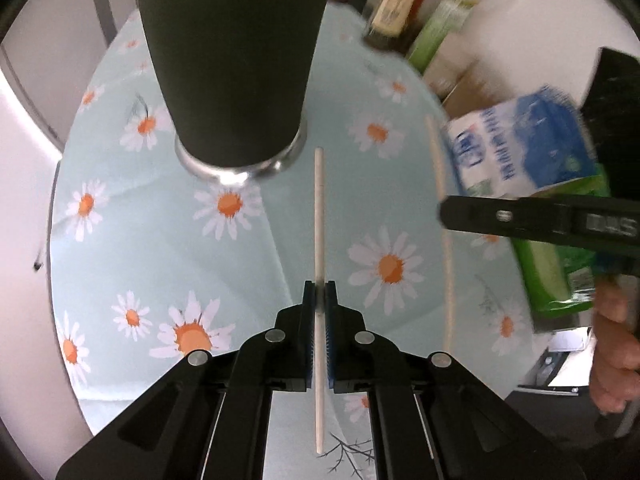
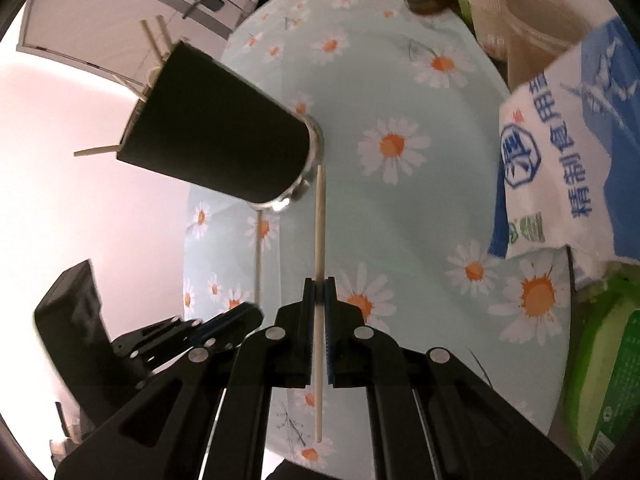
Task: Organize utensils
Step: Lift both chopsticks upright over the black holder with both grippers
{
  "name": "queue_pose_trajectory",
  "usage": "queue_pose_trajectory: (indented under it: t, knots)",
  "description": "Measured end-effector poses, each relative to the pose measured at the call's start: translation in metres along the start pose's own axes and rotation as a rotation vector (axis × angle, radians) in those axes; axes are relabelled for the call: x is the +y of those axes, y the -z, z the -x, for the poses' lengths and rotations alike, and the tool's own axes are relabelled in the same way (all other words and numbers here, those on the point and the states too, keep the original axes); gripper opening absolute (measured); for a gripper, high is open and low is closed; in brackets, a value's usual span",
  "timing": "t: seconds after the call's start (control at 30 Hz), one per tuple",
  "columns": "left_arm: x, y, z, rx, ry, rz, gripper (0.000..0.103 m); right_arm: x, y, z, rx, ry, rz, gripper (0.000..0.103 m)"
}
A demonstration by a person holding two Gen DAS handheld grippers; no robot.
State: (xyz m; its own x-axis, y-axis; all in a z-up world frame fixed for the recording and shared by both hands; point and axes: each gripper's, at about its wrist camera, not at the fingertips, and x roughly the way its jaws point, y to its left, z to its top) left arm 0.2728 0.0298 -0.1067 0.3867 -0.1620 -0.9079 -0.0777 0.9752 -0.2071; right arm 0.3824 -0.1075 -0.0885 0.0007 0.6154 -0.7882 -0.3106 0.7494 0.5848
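Note:
A pale wooden chopstick (image 1: pixel 319 216) is pinched in my left gripper (image 1: pixel 319 286), which is shut on it above the table. It points toward the black cup with a silver base (image 1: pixel 236 60), just ahead and to the left. My right gripper (image 2: pixel 319 284) is shut on a second chopstick (image 2: pixel 320 220), whose tip nears the base of the cup (image 2: pixel 216 132). Several chopsticks (image 2: pixel 154 40) stick out of the cup's mouth. In the left wrist view the right gripper (image 1: pixel 444 214) comes in from the right with its chopstick (image 1: pixel 445 240). The left gripper (image 2: pixel 256 312) shows low on the left in the right wrist view.
A round table with a daisy-print cloth (image 1: pixel 160 240) drops off at its left rim. A blue-and-white bag (image 2: pixel 568 140) and a green package (image 2: pixel 608 380) crowd the right side. Bottles and boxes (image 1: pixel 396 4) line the back. A hand (image 1: pixel 612 340) holds the right gripper.

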Motion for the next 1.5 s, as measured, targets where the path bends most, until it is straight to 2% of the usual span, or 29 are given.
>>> queue_pose_trajectory:
  t: [0.13,0.3,0.4,0.57,0.83,1.1,1.27,1.5]
  knots:
    - [0.000,0.005,0.025,-0.094,0.059,0.014,0.003,0.007,0.001,0.004,-0.044,-0.020,0.028,0.006]
    - [0.010,0.018,0.067,-0.252,0.160,-0.017,0.003,0.031,0.008,0.024,-0.150,-0.032,0.157,0.006]
    - [0.005,0.013,0.083,-0.357,0.216,-0.038,0.003,0.049,0.013,0.041,-0.238,-0.029,0.242,0.006]
    - [0.010,0.006,0.105,-0.499,0.256,-0.068,0.003,0.072,0.014,0.058,-0.360,-0.038,0.316,0.006]
    - [0.038,-0.001,0.139,-0.681,0.295,-0.060,0.003,0.099,0.010,0.072,-0.479,-0.074,0.373,0.006]
    - [0.062,-0.023,0.157,-0.780,0.357,-0.048,0.003,0.121,-0.008,0.088,-0.575,-0.084,0.394,0.006]
    - [0.075,-0.036,0.166,-0.820,0.350,-0.044,0.003,0.138,-0.019,0.101,-0.664,-0.060,0.427,0.006]
    - [0.090,-0.055,0.174,-0.882,0.350,-0.026,0.003,0.151,-0.035,0.109,-0.734,-0.078,0.439,0.006]
